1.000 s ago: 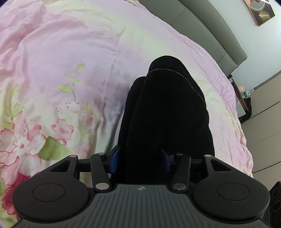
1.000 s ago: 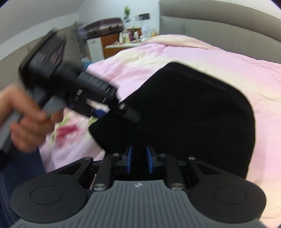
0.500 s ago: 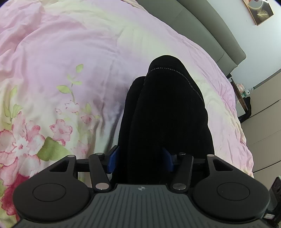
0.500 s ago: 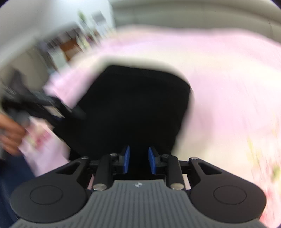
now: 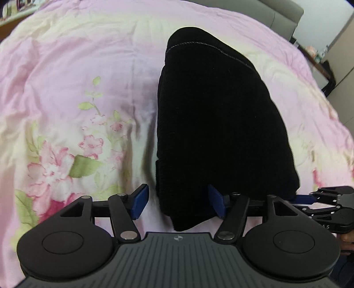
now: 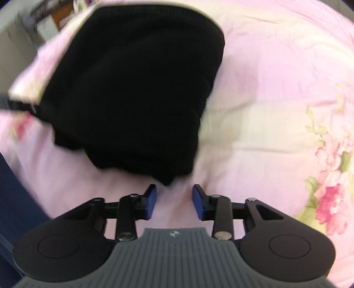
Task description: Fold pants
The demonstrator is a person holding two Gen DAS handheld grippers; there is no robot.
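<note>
The black pants [image 5: 221, 124] lie folded into a compact, thick bundle on a pink floral bedspread [image 5: 77, 88], near the edge of the bed closest to the person. The fabric is dark and ribbed, and a pale stitched seam runs across the far end of the bundle in the left wrist view. Several layers show at the near edge, stacked on one another.

The left gripper [image 5: 178, 202] is spread wide, its blue pads well apart. The near end of the bundle sits between them: the right pad is against the cloth or just beside it, while the left pad stands clear with bedspread showing in the gap. It is not clamped on the cloth.

The right gripper [image 6: 174, 202] is also released, its blue pads apart with only pink bedspread between them. The nearest corner of the pants [image 6: 137, 88] lies just ahead of the fingertips, not touching them. In the left wrist view the right gripper [image 5: 327, 199] shows at the right edge, beside the bundle's near right corner.

The bedspread is wrinkled, with pink blossoms and green leaves printed on it. A grey upholstered headboard [image 5: 265, 11] rises behind the bed. Blue denim [image 6: 8, 199] fills the lower left of the right wrist view. That view is blurred, and the furniture at its upper left cannot be made out.
</note>
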